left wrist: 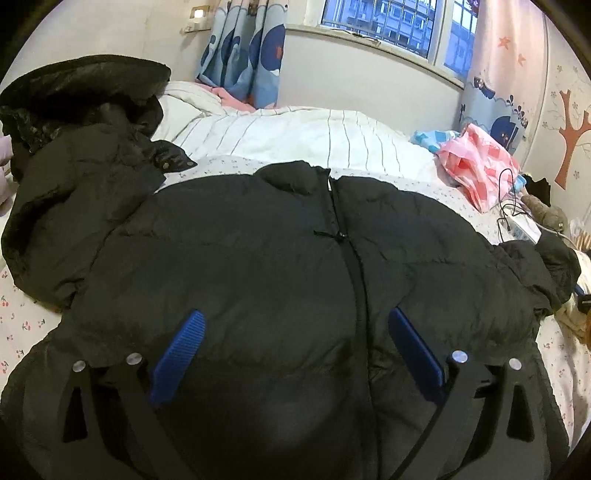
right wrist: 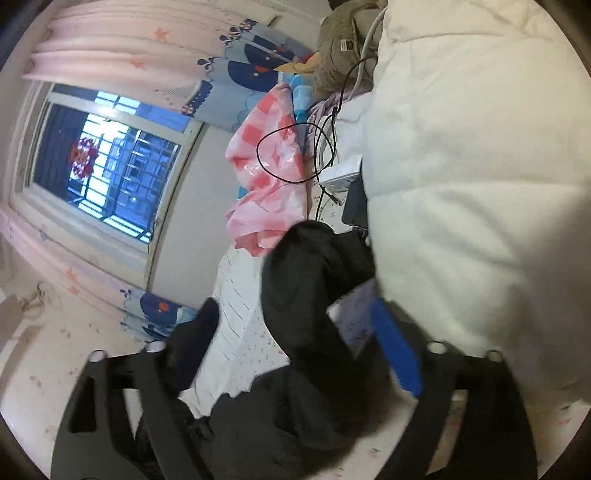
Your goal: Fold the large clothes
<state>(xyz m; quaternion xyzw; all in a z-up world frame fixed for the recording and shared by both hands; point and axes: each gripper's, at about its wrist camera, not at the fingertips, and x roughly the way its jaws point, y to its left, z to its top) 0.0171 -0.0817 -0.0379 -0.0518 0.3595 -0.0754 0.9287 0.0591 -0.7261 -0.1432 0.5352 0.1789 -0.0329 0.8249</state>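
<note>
Black puffer jacket (left wrist: 295, 258) spread beneath the left gripper's (left wrist: 295, 325) wide-apart jaws

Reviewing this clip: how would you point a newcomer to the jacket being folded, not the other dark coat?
Start at the bed under the window. The black puffer jacket lies flat across its near side, beneath the left gripper. Unlike the heaped dark coat beside it, it is spread out, its zip running up to the collar.

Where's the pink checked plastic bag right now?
In the left wrist view the pink checked bag lies on the bed at the right, past the black puffer jacket, below the window, with a black cable beside it.
</note>
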